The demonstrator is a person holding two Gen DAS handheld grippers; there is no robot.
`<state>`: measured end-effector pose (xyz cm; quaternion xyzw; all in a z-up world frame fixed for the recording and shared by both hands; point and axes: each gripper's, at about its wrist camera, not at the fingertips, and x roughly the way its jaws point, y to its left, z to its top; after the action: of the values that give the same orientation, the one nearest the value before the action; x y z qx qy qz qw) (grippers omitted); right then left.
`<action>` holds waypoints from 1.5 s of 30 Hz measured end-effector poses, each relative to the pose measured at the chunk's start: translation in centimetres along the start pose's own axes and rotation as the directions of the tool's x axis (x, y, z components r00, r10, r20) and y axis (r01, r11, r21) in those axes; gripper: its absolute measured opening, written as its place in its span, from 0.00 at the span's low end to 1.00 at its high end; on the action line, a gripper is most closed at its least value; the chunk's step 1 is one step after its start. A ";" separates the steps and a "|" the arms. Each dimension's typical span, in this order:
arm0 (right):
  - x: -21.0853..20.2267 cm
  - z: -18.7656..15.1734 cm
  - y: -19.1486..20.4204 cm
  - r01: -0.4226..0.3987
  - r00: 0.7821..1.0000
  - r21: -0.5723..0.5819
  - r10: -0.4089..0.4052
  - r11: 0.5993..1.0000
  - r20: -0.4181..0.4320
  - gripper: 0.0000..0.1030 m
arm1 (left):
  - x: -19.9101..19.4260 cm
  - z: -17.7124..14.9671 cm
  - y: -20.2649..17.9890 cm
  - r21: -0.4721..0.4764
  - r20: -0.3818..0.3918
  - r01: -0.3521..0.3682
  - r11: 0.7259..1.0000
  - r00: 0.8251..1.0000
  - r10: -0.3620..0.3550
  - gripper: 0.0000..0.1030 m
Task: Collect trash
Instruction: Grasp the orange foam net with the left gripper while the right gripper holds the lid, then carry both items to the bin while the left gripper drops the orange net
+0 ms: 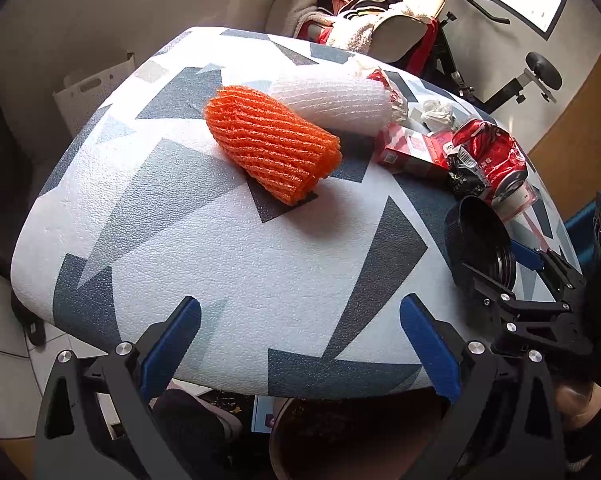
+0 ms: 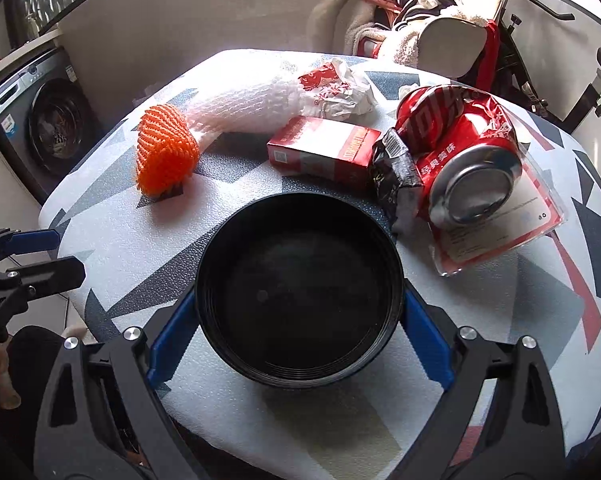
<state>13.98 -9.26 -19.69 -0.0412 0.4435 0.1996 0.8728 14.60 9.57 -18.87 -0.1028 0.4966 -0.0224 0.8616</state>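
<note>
Pebbled white upholstery with grey and navy triangles covers the table (image 2: 148,248), which stands in a cluttered room with a front-loading washing machine (image 2: 40,128) at the left. Writing is scarce: the crushed red can (image 2: 460,136) carries white Chinese characters too small to read, and it lies on a flat red packet in clear plastic (image 2: 512,232). Beside it sit a red carton (image 2: 320,152), a black crinkled wrapper (image 2: 396,184) with a barcode, an orange foam net sleeve (image 1: 272,140), a white one (image 1: 332,104) and a printed paper wrapper (image 2: 336,88). A round black plastic bowl (image 2: 300,300) (ribbed near its rim) sits between the right gripper (image 2: 300,328) pads, which touch its sides. The left gripper (image 1: 300,340) is spread wide over bare tabletop, nothing between its blue pads, the orange sleeve well ahead.
</note>
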 end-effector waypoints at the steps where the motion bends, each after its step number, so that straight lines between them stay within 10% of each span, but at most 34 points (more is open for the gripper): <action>1: -0.5 -0.1 -0.1 -0.003 1.000 0.010 0.003 1.000 0.006 0.90 | 0.0 0.8 0.3 -0.020 0.007 0.010 1.000 1.000 -0.010 0.94; 8: -3.0 -1.1 -1.4 0.010 0.999 0.034 -0.011 0.999 0.039 0.90 | 3.3 7.7 3.2 -0.251 -0.017 0.096 0.963 0.995 -0.103 0.94; 16: -5.5 -1.8 -2.4 0.015 0.997 0.040 -0.018 0.999 0.072 0.90 | 8.4 11.8 4.9 -0.348 -0.122 -0.016 0.937 0.992 -0.029 0.68; 18: -6.1 -1.9 -2.7 0.024 0.996 0.036 -0.027 0.999 0.080 0.90 | 8.5 11.7 4.7 -0.313 -0.129 -0.025 0.950 0.992 -0.016 0.38; 21: -6.9 -2.0 -3.3 0.035 0.995 0.044 -0.039 0.998 0.091 0.90 | 6.9 10.5 3.7 -0.220 -0.094 0.002 0.976 0.995 -0.023 0.24; 29: -8.7 -2.5 -4.4 0.035 0.992 0.086 -0.045 0.996 0.118 0.90 | -0.5 4.5 -0.6 0.090 -0.001 0.044 0.995 0.999 -0.044 0.21; 36: -10.8 -3.3 -4.9 0.038 0.989 0.104 -0.052 0.994 0.140 0.90 | -4.9 -3.8 -6.2 0.338 -0.041 0.082 0.938 0.997 -0.072 0.21; 45: -12.3 -5.4 -4.9 0.049 0.991 0.103 -0.061 0.994 0.122 0.90 | -3.4 -10.2 -9.8 0.436 -0.178 0.131 0.890 0.982 -0.058 0.22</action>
<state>5.27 -18.93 -13.77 0.0026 0.3961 0.1554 0.9050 4.75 -1.15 -18.94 0.0756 0.5402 -0.1858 0.8173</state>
